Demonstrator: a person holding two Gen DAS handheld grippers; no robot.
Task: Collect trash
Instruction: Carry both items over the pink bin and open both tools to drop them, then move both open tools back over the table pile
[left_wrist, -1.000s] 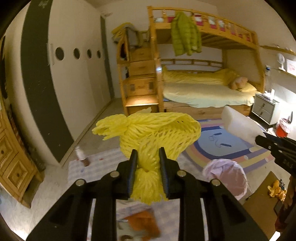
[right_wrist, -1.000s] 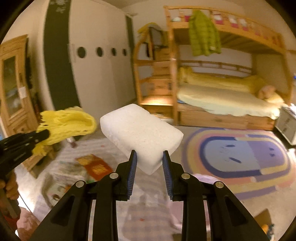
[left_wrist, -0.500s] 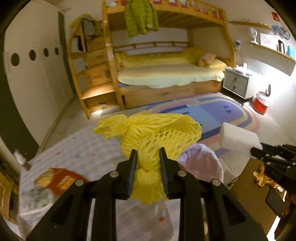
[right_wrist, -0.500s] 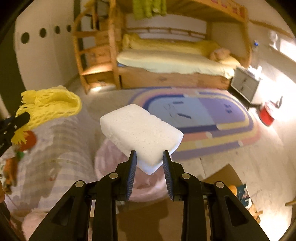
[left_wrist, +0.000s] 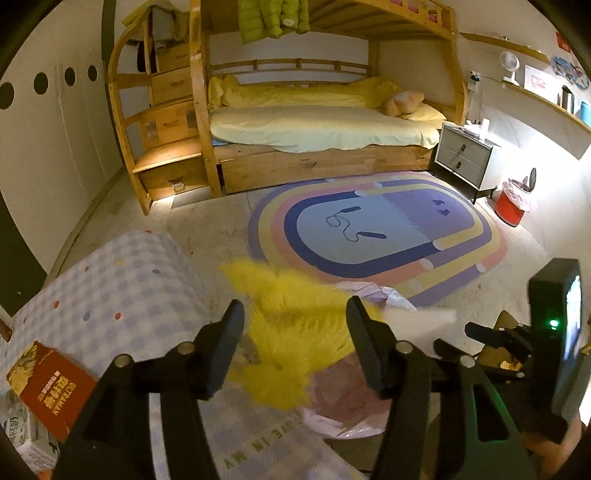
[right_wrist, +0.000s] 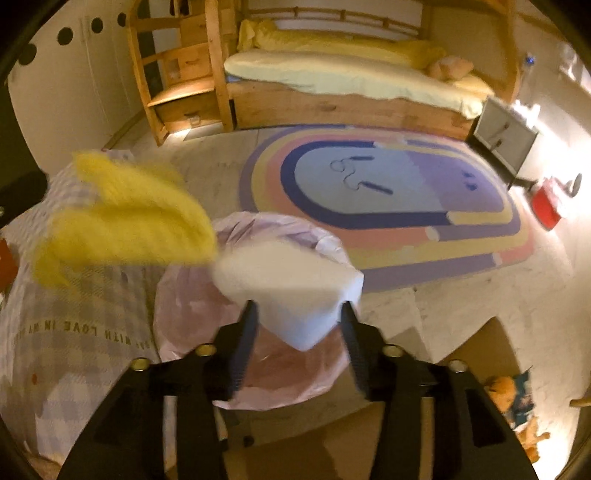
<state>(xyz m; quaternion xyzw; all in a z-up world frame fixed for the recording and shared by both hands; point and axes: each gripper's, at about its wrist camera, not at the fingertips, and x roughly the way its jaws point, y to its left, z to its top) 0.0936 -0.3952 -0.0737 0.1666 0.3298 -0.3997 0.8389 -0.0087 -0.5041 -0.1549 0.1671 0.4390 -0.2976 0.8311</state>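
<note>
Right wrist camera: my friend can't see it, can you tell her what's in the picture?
The right gripper, jaws opening, has a white foam block between them, just above a bin lined with a pink bag. Beside it, a blurred yellow foam net hangs over the bin's edge. Behind are a rainbow rug and a wooden bunk bed.

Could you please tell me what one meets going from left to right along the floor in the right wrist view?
Yellow foam net → pink-lined trash bin → white foam block → rainbow rug → red bin.
</note>
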